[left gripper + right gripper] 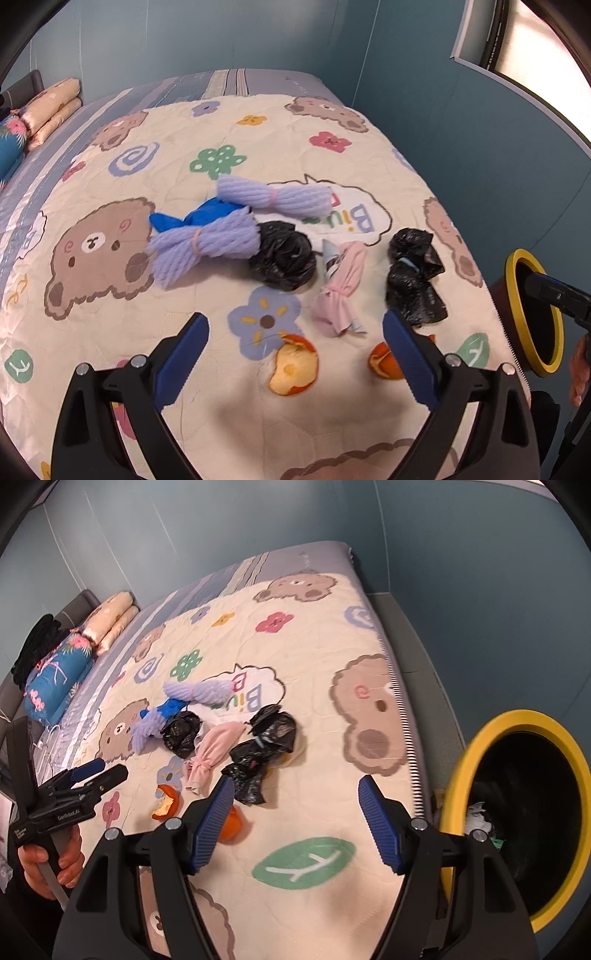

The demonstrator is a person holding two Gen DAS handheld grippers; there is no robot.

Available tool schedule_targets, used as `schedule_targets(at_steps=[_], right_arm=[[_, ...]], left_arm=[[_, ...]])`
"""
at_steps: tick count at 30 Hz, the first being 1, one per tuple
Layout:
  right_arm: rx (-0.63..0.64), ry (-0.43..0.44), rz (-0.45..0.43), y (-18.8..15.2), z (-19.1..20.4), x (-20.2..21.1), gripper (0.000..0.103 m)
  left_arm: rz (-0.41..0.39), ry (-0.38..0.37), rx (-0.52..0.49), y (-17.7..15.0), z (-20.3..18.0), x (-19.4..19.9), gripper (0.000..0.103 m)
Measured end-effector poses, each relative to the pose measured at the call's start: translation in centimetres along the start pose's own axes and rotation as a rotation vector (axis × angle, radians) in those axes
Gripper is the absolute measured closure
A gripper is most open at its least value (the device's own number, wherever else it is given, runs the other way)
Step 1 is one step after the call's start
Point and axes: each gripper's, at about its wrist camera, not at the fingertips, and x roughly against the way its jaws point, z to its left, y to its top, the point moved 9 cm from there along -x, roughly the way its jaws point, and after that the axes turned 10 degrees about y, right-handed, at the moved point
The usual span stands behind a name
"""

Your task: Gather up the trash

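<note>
Trash is scattered mid-quilt [332, 424]: two lilac foam nets [273, 199], a blue wrapper [199, 218], two black bags [284, 254], a pink bundle [343, 291] and orange peels [295, 365]. "Biu" is printed on the quilt beside them. Both the left gripper [295, 354] and right gripper [295, 823] are held spread and empty above the peels, and a yellow-rimmed bin [517, 812] is seen just off the bed's edge.

You look across a bed [258, 85] spread with a cream quilt [221, 406] printed with bears and flowers, standing against blue-grey walls [221, 33]. Folded peach bedding [110, 622] and a blue floral pillow [55, 686] lie near the dark headboard [79, 602]. Bright daylight floods a window [546, 40] at upper right.
</note>
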Motion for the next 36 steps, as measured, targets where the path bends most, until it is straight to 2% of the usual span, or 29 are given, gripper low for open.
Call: schedule_targets(at_steps=[14, 36], right_arm=[[0.004, 0.015, 0.082, 0.0, 2.0, -6.3, 0.036], [0.019, -0.039, 0.171, -0.3, 2.0, -13.5, 0.043]], left_arm=[[0.098, 0.012, 0.007, -3.5, 1.8, -4.6, 0.011], [0.159, 0.022, -0.032, -5.0, 0.5, -8.8, 0.011]])
